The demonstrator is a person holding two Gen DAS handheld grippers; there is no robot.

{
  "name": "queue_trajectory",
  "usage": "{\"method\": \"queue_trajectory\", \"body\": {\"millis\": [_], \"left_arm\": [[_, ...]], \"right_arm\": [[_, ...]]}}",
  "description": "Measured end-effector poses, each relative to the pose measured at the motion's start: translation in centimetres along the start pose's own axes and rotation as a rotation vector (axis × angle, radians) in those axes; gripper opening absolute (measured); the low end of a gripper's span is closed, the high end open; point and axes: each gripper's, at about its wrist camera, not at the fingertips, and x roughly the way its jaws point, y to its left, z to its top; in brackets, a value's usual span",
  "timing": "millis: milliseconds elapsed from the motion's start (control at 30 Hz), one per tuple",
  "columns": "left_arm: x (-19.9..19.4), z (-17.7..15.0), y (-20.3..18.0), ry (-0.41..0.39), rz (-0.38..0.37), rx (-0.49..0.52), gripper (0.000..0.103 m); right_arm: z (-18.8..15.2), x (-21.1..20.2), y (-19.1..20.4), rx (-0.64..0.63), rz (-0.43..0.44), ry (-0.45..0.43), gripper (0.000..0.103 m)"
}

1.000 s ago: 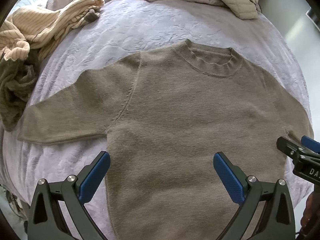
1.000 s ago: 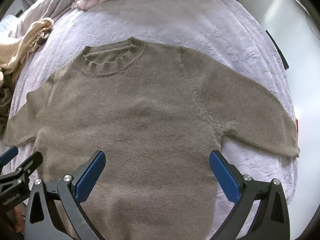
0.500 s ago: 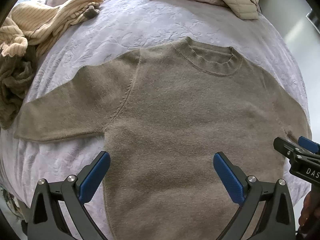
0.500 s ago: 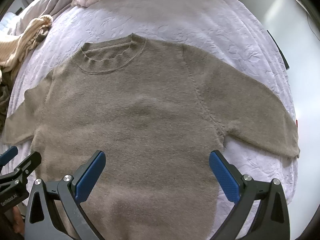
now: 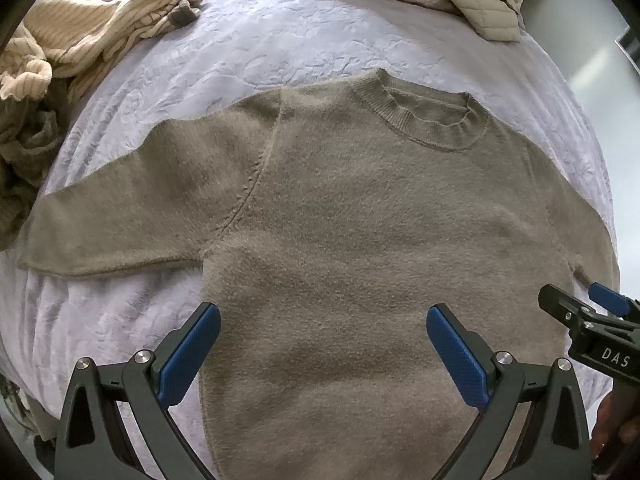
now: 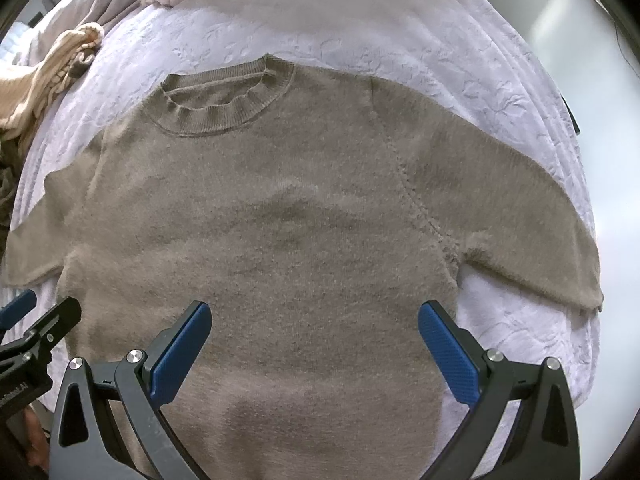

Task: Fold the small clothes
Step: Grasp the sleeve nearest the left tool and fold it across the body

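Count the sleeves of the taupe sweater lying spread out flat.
2. The left sleeve stretches toward the striped clothes pile; the right sleeve reaches toward the bed edge. Neither is folded.
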Motion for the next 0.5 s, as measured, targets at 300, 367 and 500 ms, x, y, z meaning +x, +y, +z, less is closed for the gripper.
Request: {"method": "queue_trajectory", "body": {"millis": [300, 367, 500], "left_arm": [[0.2, 0.0, 1.9, -0.015, -0.057, -0.050, 0.103], [0.4, 0.1, 3.4, -0.025, -0.076, -0.083, 0.103], [1.1, 0.1, 8.5, -0.049, -0.071, -0.183, 0.103]], "right_arm": [[-0.2, -0.5, 1.1, -0.023, 0.019, -0.019, 0.103], [-0.4, -0.6, 2.3, -0.053, 0.028, -0.023, 0.103], [-1.1, -0.5, 5.4, -0.114, 0.032, -0.022, 0.103]]}}
